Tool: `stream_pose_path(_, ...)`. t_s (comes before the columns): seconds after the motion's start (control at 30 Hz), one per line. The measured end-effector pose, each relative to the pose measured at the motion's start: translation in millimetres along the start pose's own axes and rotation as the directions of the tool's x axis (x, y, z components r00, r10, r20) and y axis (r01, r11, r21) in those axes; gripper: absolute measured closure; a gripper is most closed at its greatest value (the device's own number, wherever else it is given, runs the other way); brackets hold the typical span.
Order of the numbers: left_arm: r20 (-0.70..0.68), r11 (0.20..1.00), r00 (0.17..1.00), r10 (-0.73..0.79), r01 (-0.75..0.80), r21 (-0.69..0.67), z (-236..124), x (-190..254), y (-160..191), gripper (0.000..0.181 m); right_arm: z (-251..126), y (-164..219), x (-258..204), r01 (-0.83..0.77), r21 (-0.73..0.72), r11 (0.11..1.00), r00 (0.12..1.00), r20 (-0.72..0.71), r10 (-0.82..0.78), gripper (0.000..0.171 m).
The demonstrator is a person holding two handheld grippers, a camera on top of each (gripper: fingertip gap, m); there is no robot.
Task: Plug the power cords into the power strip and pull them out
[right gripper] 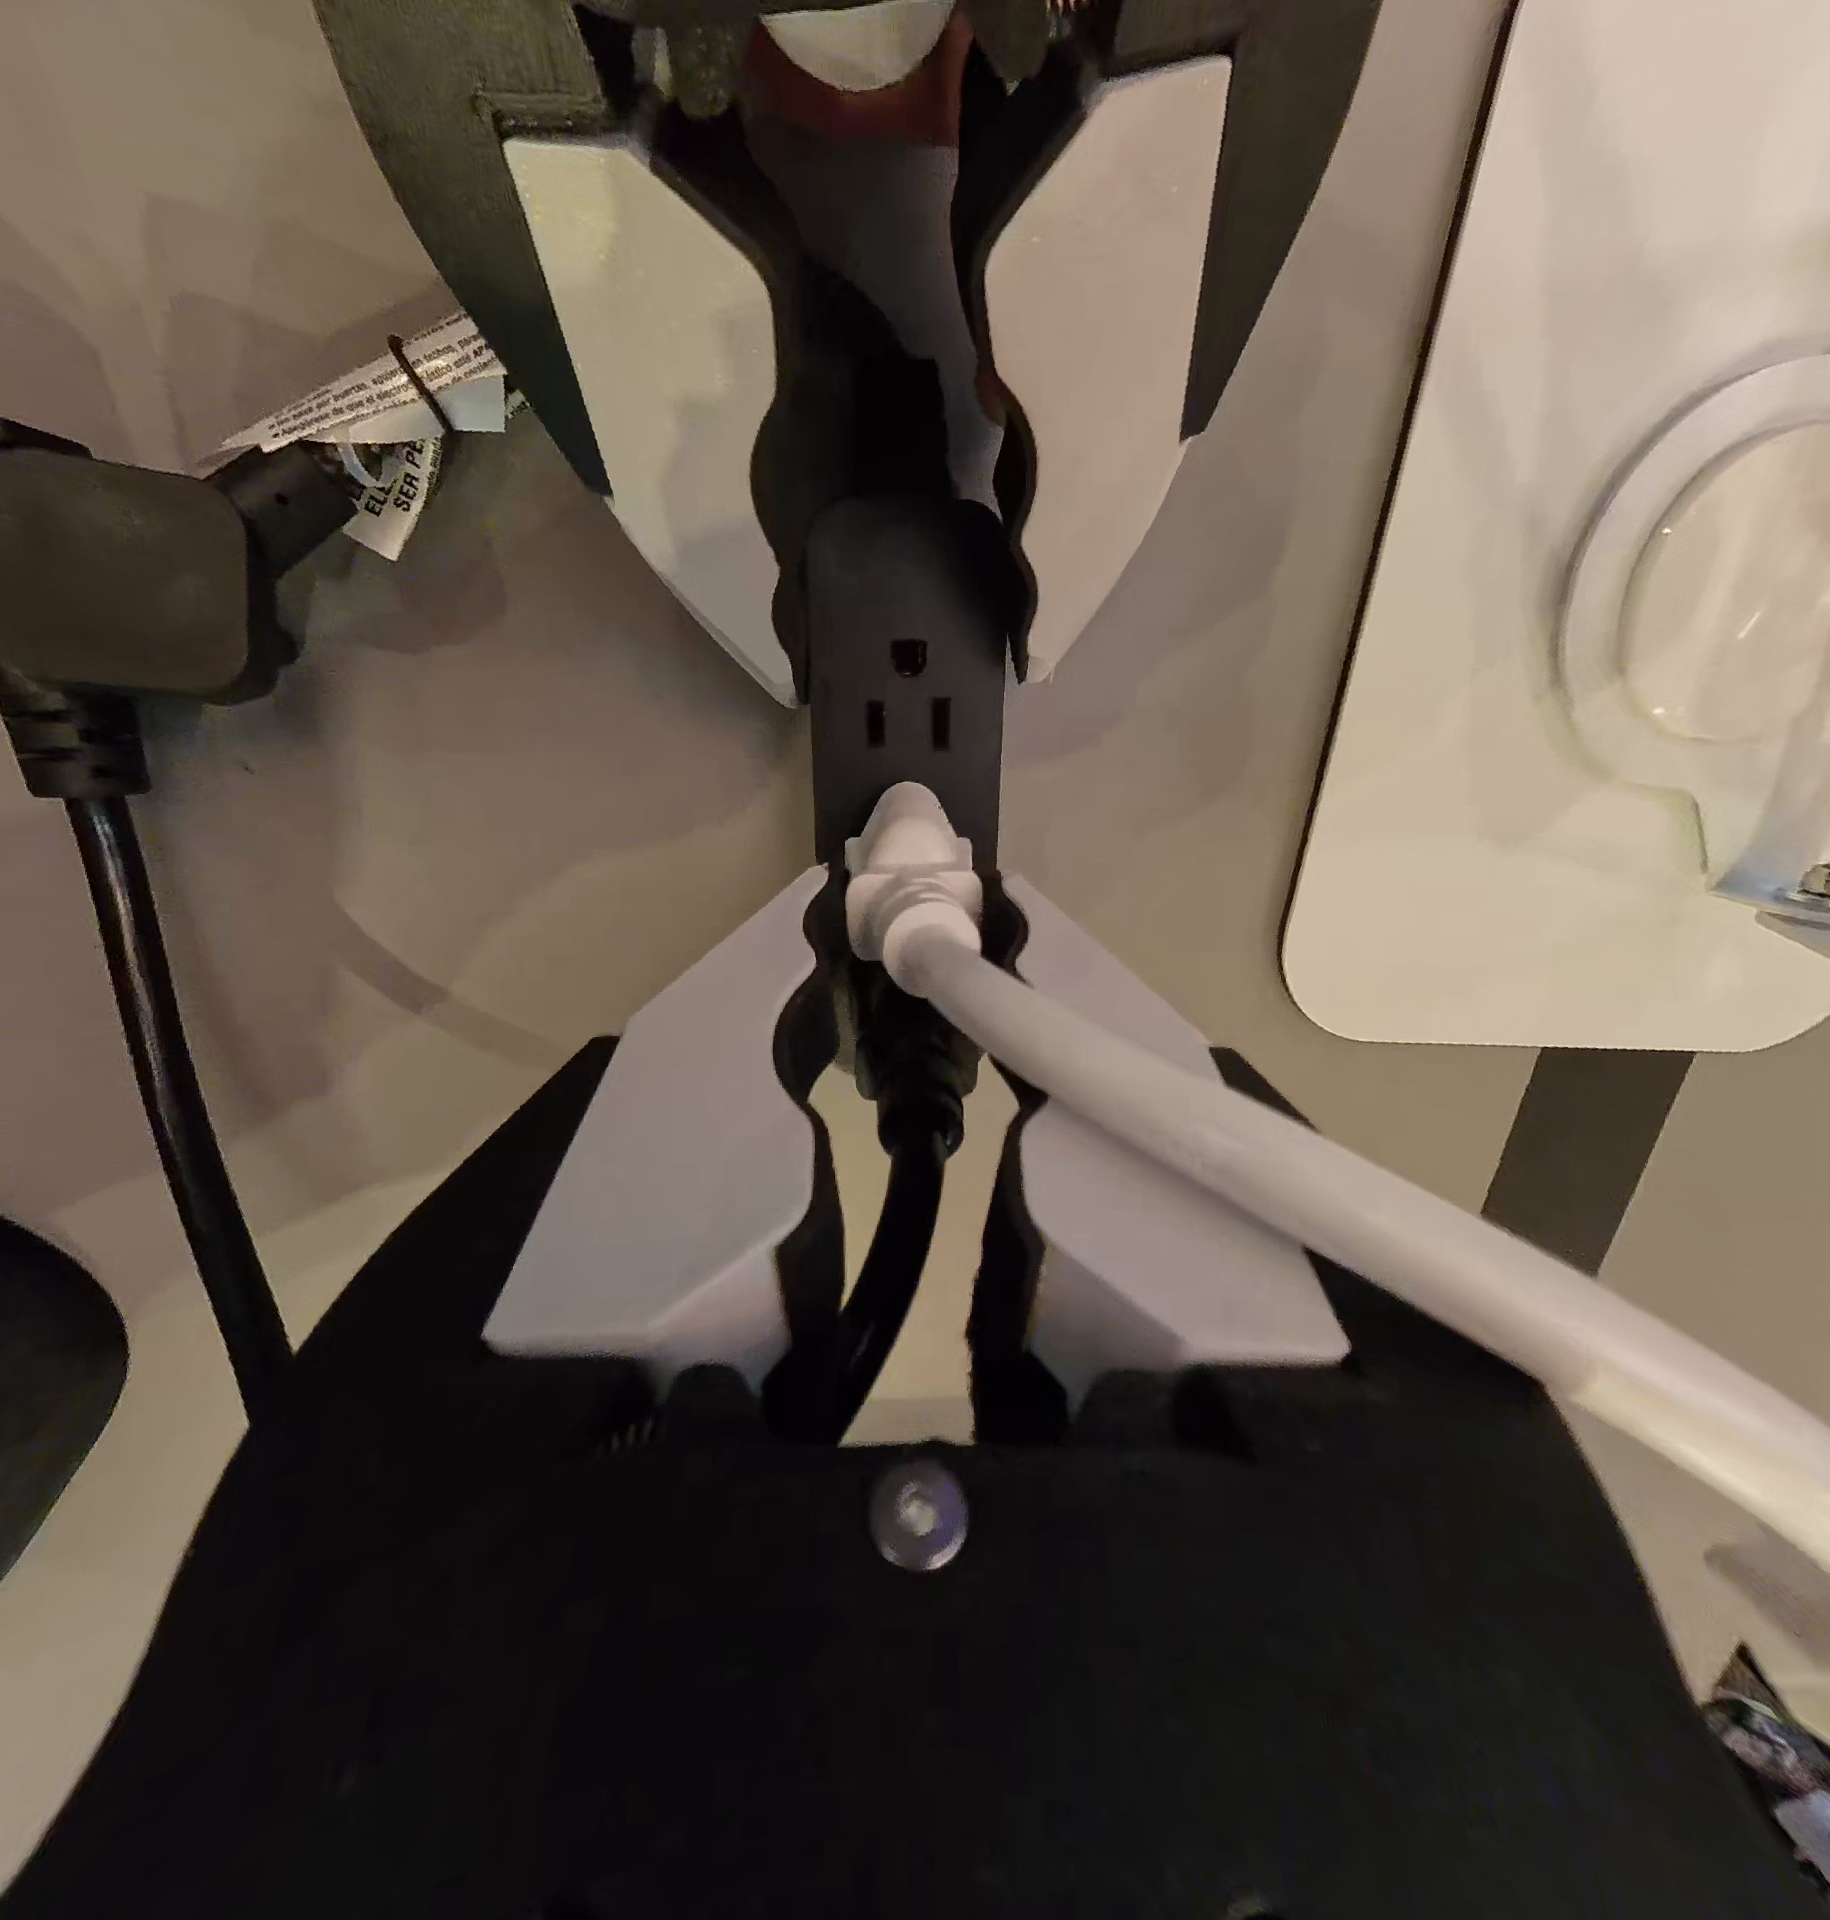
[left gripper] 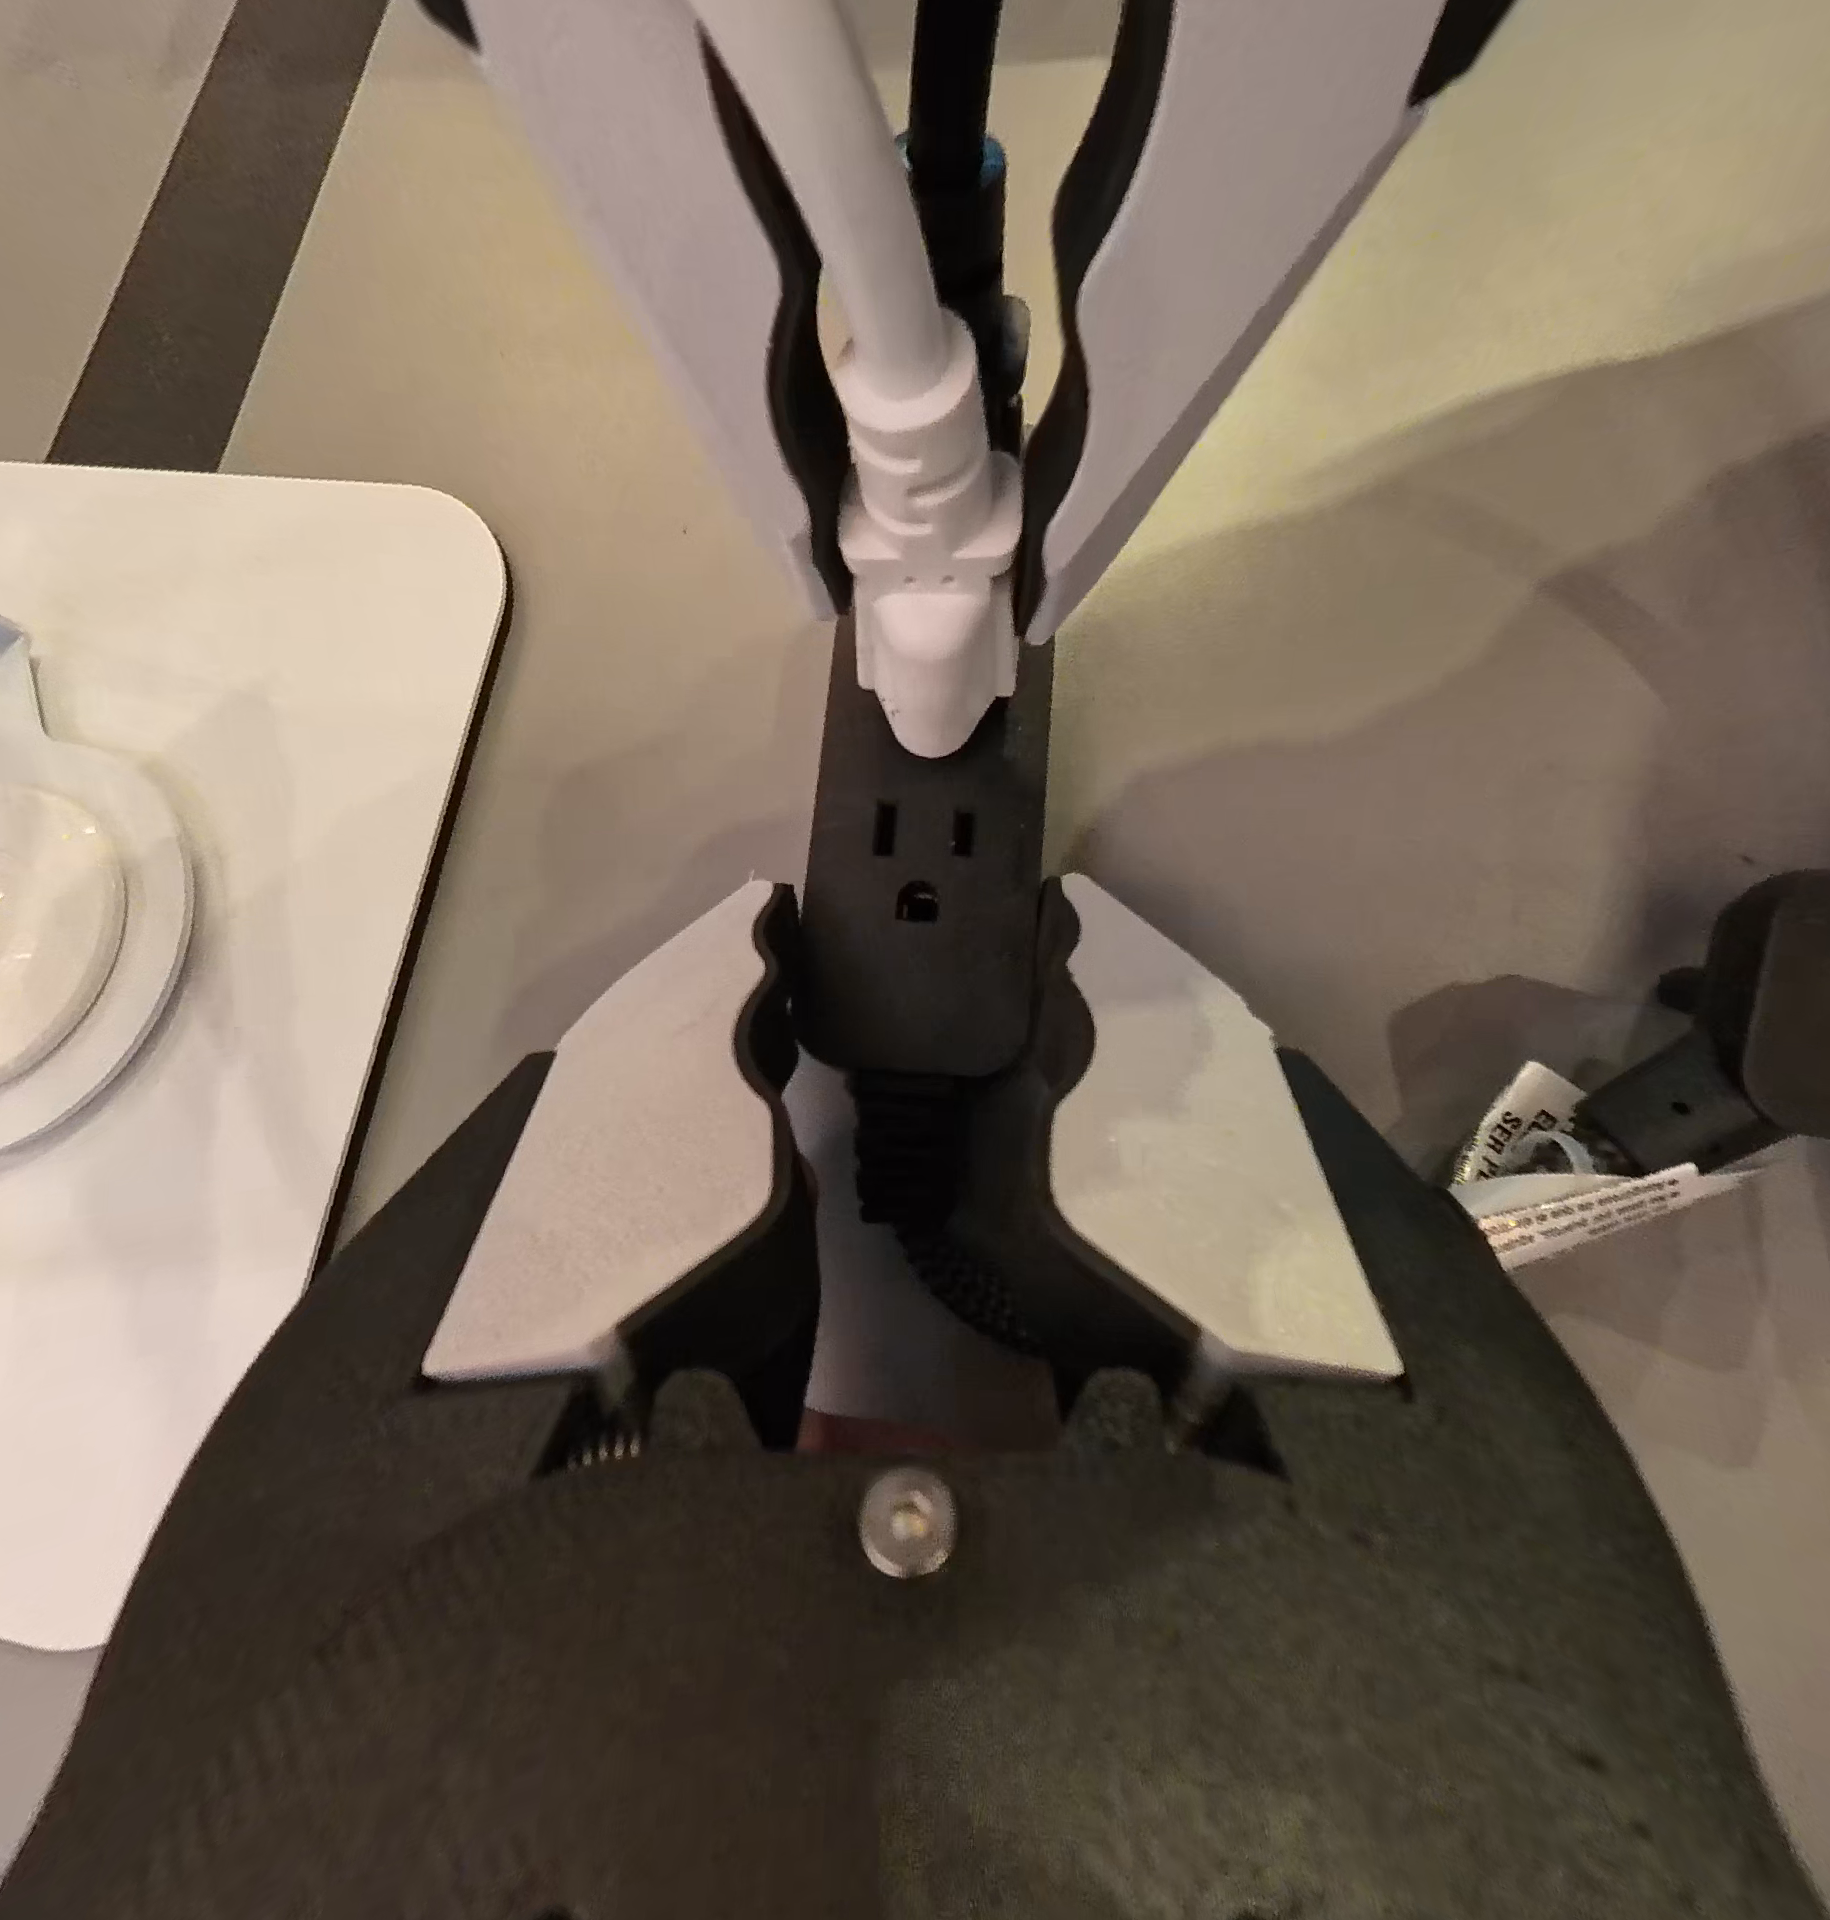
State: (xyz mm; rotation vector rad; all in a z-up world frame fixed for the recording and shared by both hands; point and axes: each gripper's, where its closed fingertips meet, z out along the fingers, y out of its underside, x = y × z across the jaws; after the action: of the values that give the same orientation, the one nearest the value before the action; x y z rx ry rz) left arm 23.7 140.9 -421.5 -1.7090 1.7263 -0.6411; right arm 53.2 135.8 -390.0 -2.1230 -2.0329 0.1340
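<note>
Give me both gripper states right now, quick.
Left gripper: closed on the cord end of the black power strip.
Right gripper: closed around the black plug, beside the seated white plug.

Left gripper [left gripper: 916, 914] closed, right gripper [right gripper: 916, 914] closed, facing tip to tip

Black power strip [left gripper: 916, 925]; white plug [left gripper: 926, 613], white cord [right gripper: 1254, 1153]; black cord [right gripper: 890, 1226]; white board [right gripper: 1576, 520].

Black power strip [left gripper: 916, 904] lies flat, white plug [left gripper: 926, 613] seated (one outlet [left gripper: 921, 852] open).
</note>
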Motion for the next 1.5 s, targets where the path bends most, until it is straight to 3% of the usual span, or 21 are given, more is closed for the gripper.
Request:
stream_pose_path(0.17,0.003,1.0,1.0,0.0,0.0,-0.003,0,0,0,0.137,1,2,0,0.018,-0.059,0.998,0.997,0.071,-0.013,0.149)
stream_pose_path(0.47,0.024,1.0,1.0,0.021,-0.02,-0.018,0,0,-1,0.137,2,2,-3,0.001,-0.047,0.999,0.998,-0.068,-0.004,0.148)
stream_pose_path(0.73,0.026,0.999,1.0,0.016,-0.015,-0.029,0,1,1,0.138,8,2,-1,0.013,-0.039,0.999,0.994,0.11,-0.009,0.149)
stream_pose_path(0.93,0.019,0.999,1.0,0.021,-0.02,-0.036,-1,1,1,0.138,10,1,0,-0.023,-0.012,1.0,1.0,-0.012,0.023,0.148)
stream_pose_path(1.2,0.027,0.999,0.999,0.026,-0.025,-0.037,-1,1,1,0.138,8,-2,2,-0.019,0.06,0.998,1.0,-0.003,0.019,0.148)
stream_pose_path(1.3,0.027,0.999,0.999,0.032,-0.03,-0.044,-1,1,1,0.138,1,-4,6,-0.025,0.075,0.997,0.997,-0.073,0.03,0.128)
stream_pose_path(1.5,0.027,0.997,0.999,0.044,-0.042,-0.062,-1,1,3,0.137,-42,-4,6,-0.061,0.199,0.978,0.985,-0.144,0.091,0.119)
